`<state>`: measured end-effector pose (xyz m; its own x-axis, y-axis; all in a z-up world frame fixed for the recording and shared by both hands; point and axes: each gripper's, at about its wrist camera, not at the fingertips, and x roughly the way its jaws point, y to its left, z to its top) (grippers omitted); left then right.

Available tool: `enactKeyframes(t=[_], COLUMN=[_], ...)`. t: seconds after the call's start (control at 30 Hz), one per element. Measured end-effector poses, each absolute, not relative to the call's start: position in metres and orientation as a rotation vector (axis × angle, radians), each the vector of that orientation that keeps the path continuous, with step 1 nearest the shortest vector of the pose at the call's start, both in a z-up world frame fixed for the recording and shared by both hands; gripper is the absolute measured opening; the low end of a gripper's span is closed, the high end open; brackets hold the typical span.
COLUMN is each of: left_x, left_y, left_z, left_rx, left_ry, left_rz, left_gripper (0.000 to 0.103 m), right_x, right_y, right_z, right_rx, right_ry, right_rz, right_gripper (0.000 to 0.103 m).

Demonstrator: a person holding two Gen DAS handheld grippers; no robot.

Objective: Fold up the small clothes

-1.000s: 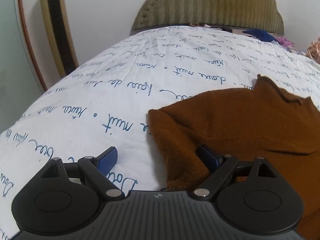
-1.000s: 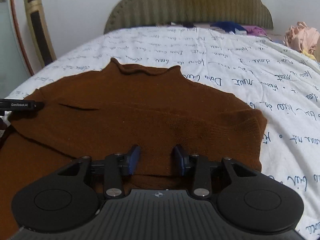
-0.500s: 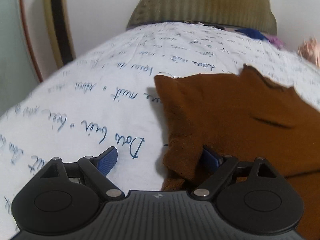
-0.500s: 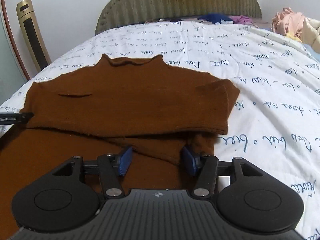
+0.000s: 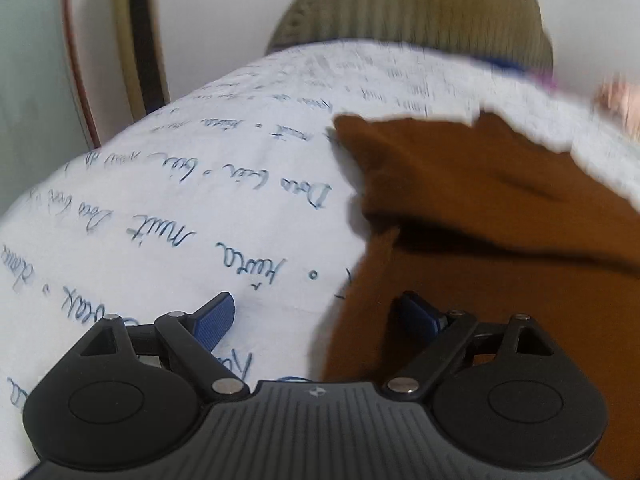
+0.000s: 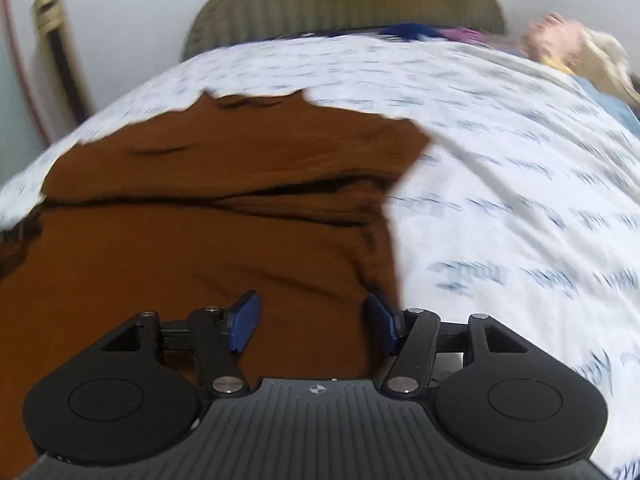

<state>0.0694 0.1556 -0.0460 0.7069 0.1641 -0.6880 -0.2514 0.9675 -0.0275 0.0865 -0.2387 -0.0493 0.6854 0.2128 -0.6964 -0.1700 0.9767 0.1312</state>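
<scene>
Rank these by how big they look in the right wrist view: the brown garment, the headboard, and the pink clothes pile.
1. brown garment, largest, though it is nearest the camera
2. headboard
3. pink clothes pile, smallest, blurred and far off

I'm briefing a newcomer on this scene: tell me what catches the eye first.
The rust-brown knit top lies spread on the bed, its upper part folded down over itself. Under it is the white bedsheet, printed with blue handwriting. The right gripper, jaws opening, hovers over the top's near edge.
</scene>
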Motion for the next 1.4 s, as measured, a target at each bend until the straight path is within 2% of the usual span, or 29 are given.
enactKeyframes(t=[0.3, 0.4, 0.5, 0.53, 0.57, 0.8, 1.0, 1.07, 1.1, 1.13, 1.17, 1.2, 1.27, 1.4], left_x=[0.039, 0.020, 0.000, -0.007, -0.014, -0.071, -0.108, -0.111, -0.111, -0.111, -0.110, -0.109, -0.109, -0.108], left_y=[0.153, 0.148, 0.149, 0.151, 0.152, 0.156, 0.159, 0.159, 0.158, 0.159, 0.158, 0.157, 0.156, 0.151], left_z=[-0.034, -0.031, -0.034, -0.035, -0.035, -0.032, -0.036, -0.037, -0.038, -0.038, -0.038, -0.038, -0.038, -0.040], left_rx=[-0.087, -0.048, -0.013, -0.018, -0.021, -0.089, -0.112, -0.108, -0.104, -0.106, -0.110, -0.109, -0.102, -0.074], left_ry=[0.765, 0.758, 0.759, 0.759, 0.759, 0.718, 0.702, 0.707, 0.709, 0.713, 0.715, 0.715, 0.715, 0.714], left_rz=[0.229, 0.232, 0.248, 0.241, 0.238, 0.201, 0.173, 0.175, 0.175, 0.180, 0.184, 0.185, 0.188, 0.193], left_gripper=[0.090, 0.090, 0.090, 0.090, 0.090, 0.090, 0.090, 0.090, 0.090, 0.090, 0.090, 0.090, 0.090, 0.090], right_x=[0.025, -0.003, -0.032, -0.037, -0.041, -0.072, -0.083, -0.081, -0.078, -0.076, -0.073, -0.073, -0.080, -0.125], right_y=[-0.230, -0.212, -0.217, -0.222, -0.229, -0.274, -0.286, -0.276, -0.272, -0.267, -0.264, -0.262, -0.259, -0.222], right_z=[-0.020, -0.034, -0.046, -0.044, -0.043, -0.019, -0.048, -0.055, -0.059, -0.063, -0.065, -0.064, -0.055, 0.000], right_rx=[0.094, -0.036, -0.157, -0.163, -0.175, 0.075, 0.363, 0.420, 0.443, 0.460, 0.472, 0.472, 0.439, -0.029], right_ry=[0.727, 0.801, 0.772, 0.778, 0.803, 0.799, 0.847, 0.844, 0.843, 0.849, 0.862, 0.865, 0.826, 0.624], right_rz=[0.383, 0.463, 0.412, 0.390, 0.349, 0.431, 0.601, 0.657, 0.682, 0.694, 0.687, 0.673, 0.645, 0.542], right_gripper=[0.063, 0.064, 0.065, 0.072, 0.074, 0.073, 0.071, 0.063, 0.052, 0.032, 0.021, 0.017, 0.016, 0.015])
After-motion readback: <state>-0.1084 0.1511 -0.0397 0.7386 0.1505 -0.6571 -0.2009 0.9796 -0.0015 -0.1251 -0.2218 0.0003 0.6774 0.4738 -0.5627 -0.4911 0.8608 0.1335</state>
